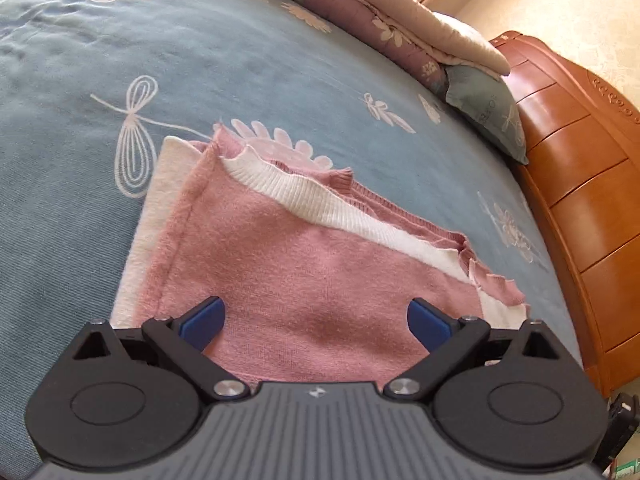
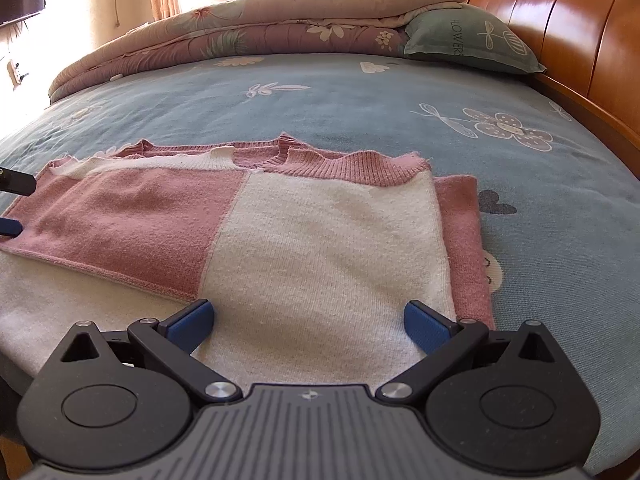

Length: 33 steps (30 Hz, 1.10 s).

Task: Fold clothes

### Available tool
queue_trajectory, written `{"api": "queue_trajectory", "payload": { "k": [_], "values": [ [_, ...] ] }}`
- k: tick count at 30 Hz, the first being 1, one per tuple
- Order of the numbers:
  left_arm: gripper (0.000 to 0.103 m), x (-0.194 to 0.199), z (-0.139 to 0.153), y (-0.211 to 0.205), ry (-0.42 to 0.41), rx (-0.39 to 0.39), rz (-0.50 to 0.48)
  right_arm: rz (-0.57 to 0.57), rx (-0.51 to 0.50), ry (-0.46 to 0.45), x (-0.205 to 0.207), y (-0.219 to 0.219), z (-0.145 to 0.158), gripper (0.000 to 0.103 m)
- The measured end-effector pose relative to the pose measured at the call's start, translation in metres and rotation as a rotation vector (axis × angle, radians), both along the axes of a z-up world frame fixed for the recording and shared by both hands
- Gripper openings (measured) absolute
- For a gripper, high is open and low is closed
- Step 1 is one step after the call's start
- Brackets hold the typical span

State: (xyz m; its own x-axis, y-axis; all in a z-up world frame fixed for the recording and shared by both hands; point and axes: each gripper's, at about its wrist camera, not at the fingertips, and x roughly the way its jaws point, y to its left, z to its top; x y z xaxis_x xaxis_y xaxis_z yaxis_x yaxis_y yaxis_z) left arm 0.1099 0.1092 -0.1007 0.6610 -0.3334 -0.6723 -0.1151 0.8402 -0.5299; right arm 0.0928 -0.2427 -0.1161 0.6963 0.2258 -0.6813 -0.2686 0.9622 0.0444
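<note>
Sweater beneath both spread grippers

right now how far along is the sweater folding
Partly done. The pink and white sweater lies flat on the blue bedsheet with its sides already folded inward into a rectangle, ribbed hem at the far end. Nothing is in hand: the left gripper and right gripper are both open over the near edge. Likely left: gripping that edge and folding it toward the hem.
</note>
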Motion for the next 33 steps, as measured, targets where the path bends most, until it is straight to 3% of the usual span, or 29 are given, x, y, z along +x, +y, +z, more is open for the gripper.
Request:
{"api": "queue_trajectory", "payload": {
  "k": [3,10,16,19,22,28,31,33],
  "values": [
    [0.098,-0.008,0.012,0.013,-0.032,-0.004,0.038,0.001,0.002,-0.003,0.000,0.000,0.000,0.103],
    [0.098,-0.017,0.000,0.020,0.029,-0.039,0.047,-0.001,-0.006,-0.013,-0.001,0.001,-0.001,0.103],
    [0.098,-0.034,0.027,0.006,0.004,-0.012,-0.020,-0.001,-0.002,-0.015,-0.002,0.000,-0.001,0.103],
    [0.098,-0.043,0.016,0.000,0.055,-0.005,-0.022,-0.002,0.001,-0.021,-0.002,0.000,-0.002,0.103],
    [0.098,-0.047,-0.003,0.002,0.167,-0.016,0.010,0.001,0.002,-0.022,-0.002,0.000,-0.002,0.103],
    [0.099,-0.066,0.011,-0.013,0.120,-0.048,-0.050,0.005,0.012,-0.021,-0.003,-0.001,-0.002,0.103],
    [0.098,-0.065,-0.004,-0.019,0.207,-0.023,-0.047,0.002,0.009,-0.021,-0.004,0.000,-0.002,0.103],
    [0.098,-0.066,-0.007,-0.022,0.218,-0.015,-0.058,0.011,0.006,-0.014,-0.005,-0.001,-0.001,0.103]
  ]
}}
